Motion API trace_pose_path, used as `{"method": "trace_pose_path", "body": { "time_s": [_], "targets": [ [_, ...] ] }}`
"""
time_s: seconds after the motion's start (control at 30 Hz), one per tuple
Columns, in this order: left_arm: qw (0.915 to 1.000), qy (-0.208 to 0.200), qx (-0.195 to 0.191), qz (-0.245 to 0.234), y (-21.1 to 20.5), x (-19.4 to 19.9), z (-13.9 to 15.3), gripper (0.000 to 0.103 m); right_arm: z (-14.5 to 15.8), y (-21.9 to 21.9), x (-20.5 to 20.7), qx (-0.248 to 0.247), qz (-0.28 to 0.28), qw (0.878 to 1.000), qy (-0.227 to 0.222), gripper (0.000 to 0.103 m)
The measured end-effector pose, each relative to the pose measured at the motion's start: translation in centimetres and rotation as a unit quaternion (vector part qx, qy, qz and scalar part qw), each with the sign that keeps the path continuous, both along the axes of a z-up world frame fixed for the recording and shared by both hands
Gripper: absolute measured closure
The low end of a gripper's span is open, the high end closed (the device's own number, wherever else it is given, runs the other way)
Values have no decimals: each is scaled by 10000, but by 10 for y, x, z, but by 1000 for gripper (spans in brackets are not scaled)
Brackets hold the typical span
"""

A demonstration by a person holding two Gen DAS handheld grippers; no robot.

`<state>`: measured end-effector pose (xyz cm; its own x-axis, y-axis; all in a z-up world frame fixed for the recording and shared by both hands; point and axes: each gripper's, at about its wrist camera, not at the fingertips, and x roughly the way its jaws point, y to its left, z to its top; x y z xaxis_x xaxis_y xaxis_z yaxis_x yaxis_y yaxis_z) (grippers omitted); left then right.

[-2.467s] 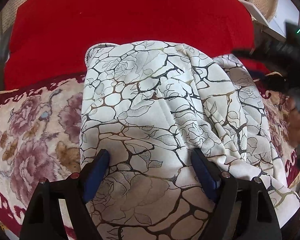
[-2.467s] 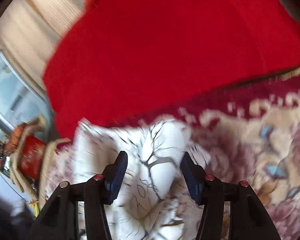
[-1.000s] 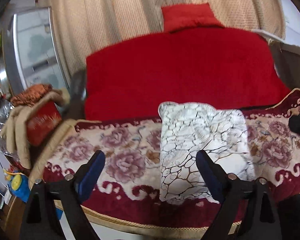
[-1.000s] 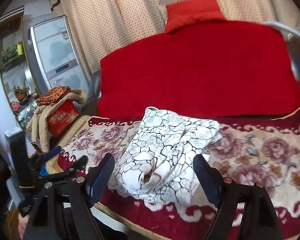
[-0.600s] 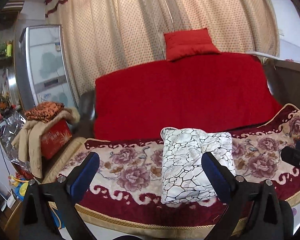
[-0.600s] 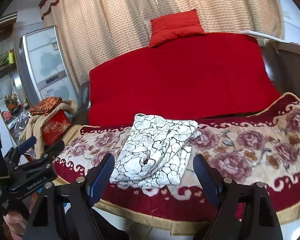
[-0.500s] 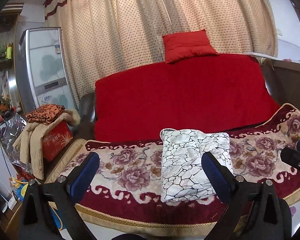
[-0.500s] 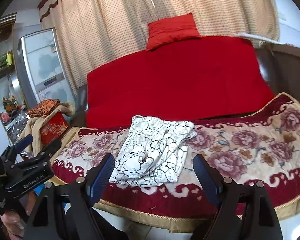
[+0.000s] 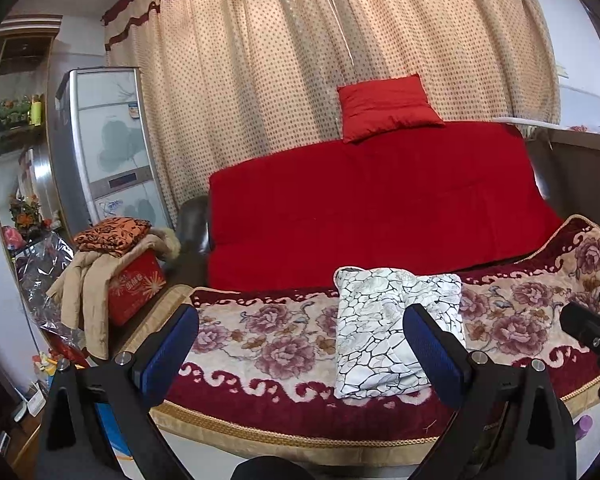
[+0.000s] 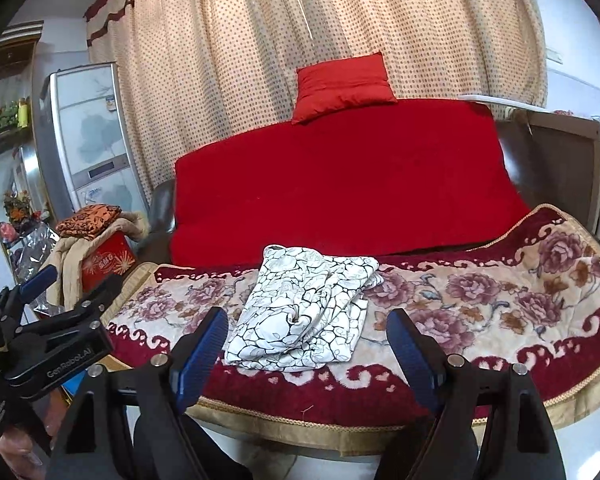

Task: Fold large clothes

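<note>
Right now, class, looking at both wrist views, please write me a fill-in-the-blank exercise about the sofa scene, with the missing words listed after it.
1. The folded white garment with black crackle lines lies on the ____ blanket.
2. The small red cushion sits on top of the sofa's red ____.
3. Both the left tool and the right tool are ____ and hold nothing.
4. The orange patterned cloth rests on a red ____.

Missing words: floral; backrest; open; box
</note>
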<state>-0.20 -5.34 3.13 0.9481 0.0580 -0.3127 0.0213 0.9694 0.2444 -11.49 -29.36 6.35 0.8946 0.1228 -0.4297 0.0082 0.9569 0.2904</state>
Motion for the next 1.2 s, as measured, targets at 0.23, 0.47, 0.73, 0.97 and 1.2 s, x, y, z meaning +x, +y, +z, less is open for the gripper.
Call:
{"method": "trace_pose_path", "body": {
  "time_s": [0.23, 0.47, 0.73, 0.97, 1.2],
  "targets": [
    [9999, -64, -73, 68, 8, -10, 7, 1, -1, 8, -3, -25, 18, 10000, 67, 19],
    [9998, -141, -106, 88, 15, -17, 12, 1, 2, 12, -4, -7, 57, 10000, 41, 19],
    [9996, -176, -160, 176, 25, -21, 17, 1, 9, 19, -7, -27, 97, 9999, -25, 19],
    [9990, -289, -285, 207, 37, -28, 24, 1, 13, 26, -9, -68, 126, 9999, -40, 19],
    [9982, -392, -400, 231, 48, -34, 30, 1, 22, 37, -10, -144, 196, 9996, -108, 19]
  ]
}}
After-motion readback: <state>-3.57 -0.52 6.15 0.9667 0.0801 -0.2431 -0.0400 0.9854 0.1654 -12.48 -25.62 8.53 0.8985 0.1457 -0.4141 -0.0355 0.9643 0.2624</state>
